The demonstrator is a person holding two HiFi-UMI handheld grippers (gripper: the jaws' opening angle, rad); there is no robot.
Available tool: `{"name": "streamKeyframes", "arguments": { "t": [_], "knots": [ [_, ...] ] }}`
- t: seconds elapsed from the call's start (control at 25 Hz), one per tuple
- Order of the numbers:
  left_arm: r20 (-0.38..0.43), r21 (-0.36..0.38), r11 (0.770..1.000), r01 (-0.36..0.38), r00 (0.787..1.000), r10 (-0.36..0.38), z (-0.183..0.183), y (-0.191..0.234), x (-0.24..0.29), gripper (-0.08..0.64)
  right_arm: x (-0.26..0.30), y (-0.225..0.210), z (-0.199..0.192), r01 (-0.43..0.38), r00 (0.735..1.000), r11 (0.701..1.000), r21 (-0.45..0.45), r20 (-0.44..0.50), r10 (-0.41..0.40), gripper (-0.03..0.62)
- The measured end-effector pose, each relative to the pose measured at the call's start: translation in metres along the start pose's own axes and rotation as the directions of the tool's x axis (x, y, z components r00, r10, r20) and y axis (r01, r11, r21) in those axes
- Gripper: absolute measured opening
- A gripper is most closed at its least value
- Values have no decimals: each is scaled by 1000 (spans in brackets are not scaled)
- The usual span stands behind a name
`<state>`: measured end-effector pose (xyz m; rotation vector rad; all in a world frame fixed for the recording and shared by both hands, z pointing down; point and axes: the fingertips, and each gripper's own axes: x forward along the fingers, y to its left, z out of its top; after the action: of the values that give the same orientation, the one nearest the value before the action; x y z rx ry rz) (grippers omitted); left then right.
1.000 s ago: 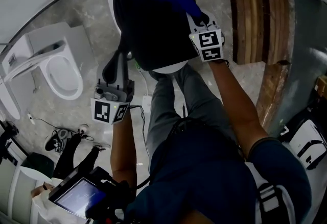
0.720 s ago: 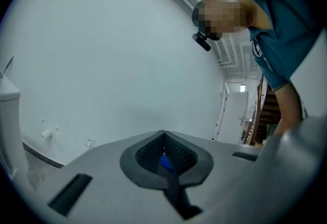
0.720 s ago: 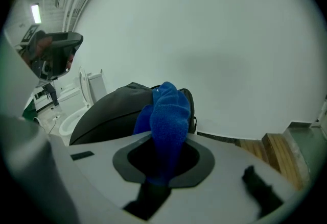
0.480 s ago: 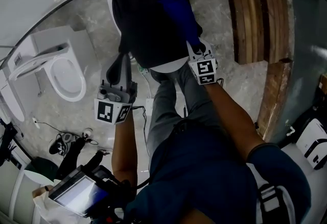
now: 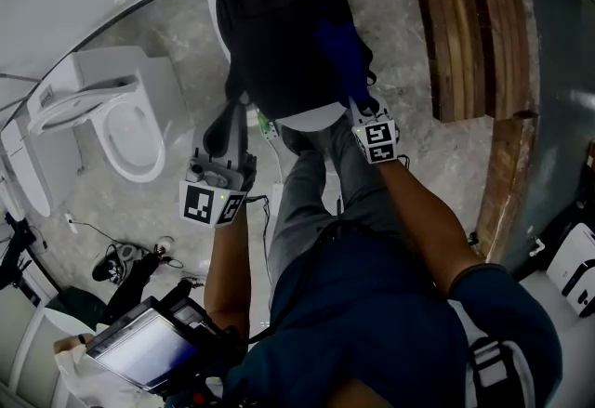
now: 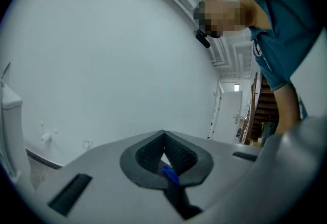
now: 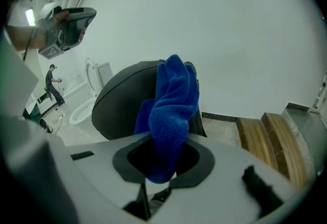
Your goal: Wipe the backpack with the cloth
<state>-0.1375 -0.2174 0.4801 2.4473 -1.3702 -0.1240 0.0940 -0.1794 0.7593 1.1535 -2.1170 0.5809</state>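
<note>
Head view: black backpack (image 5: 279,16) sits on a round white table (image 5: 311,121), top handle pointing away from us. The right gripper (image 5: 361,104) is at the backpack's lower right flank, and the blue cloth (image 5: 342,51) trails up from its jaws, lying against the fabric.

Delta vs 1 s ago: the cloth was then draped across the upper right shoulder of the backpack. We now see it lower, on the right side near the bottom edge. The right gripper has come back toward our body with it, and its marker cube is now past the table rim rather than over the bag. Same downward trend as in the 0.5 s frame.

Right gripper view: the jaws are clamped on the cloth (image 7: 171,110). The fabric bunches up out of the right gripper (image 7: 159,169) and covers most of the backpack (image 7: 117,100) behind it. The wooden steps (image 7: 265,136) are off to the right.

Left gripper (image 5: 223,118) holds roughly the same spot as before, below and left of the backpack and just off the table edge, not touching the bag. Left gripper view: the left gripper (image 6: 164,139) has its jaws closed tip to tip with nothing between them, aimed at the bare white wall.

Toilet (image 5: 130,132) is to the left on the floor, and the wooden steps (image 5: 465,25) are to the right.
</note>
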Motion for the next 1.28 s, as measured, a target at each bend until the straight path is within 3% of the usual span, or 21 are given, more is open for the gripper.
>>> {"name": "streamKeyframes", "arguments": {
  "t": [0.28, 0.48, 0.6, 0.8, 1.0, 1.16, 1.28],
  "knots": [
    [21, 25, 1000, 17, 1000, -18, 17, -17, -19, 2, -30, -2, 59, 10, 984, 1000, -7, 178, -9, 58],
    [46, 60, 998, 31, 998, -34, 44, -37, -37, 2, -89, 7, 125, 25, 944, 999, -26, 329, -15, 58],
    [53, 71, 997, 37, 998, -41, 63, -47, -47, 2, -135, 16, 173, 30, 902, 999, -32, 431, -13, 58],
    [100, 116, 993, 33, 994, -45, 117, -80, -72, 2, -237, 34, 262, 51, 788, 993, -109, 616, 27, 58],
    [147, 153, 988, 18, 988, -41, 167, -110, -99, 2, -333, 52, 335, 60, 691, 986, -152, 719, 69, 58],
    [185, 147, 988, 44, 980, -71, 190, -133, -127, 2, -389, 78, 358, 68, 646, 981, -181, 757, 95, 58],
    [223, 159, 986, 49, 971, -84, 206, -155, -155, 2, -425, 95, 353, 64, 631, 981, -183, 769, 102, 59]
  ]
}}
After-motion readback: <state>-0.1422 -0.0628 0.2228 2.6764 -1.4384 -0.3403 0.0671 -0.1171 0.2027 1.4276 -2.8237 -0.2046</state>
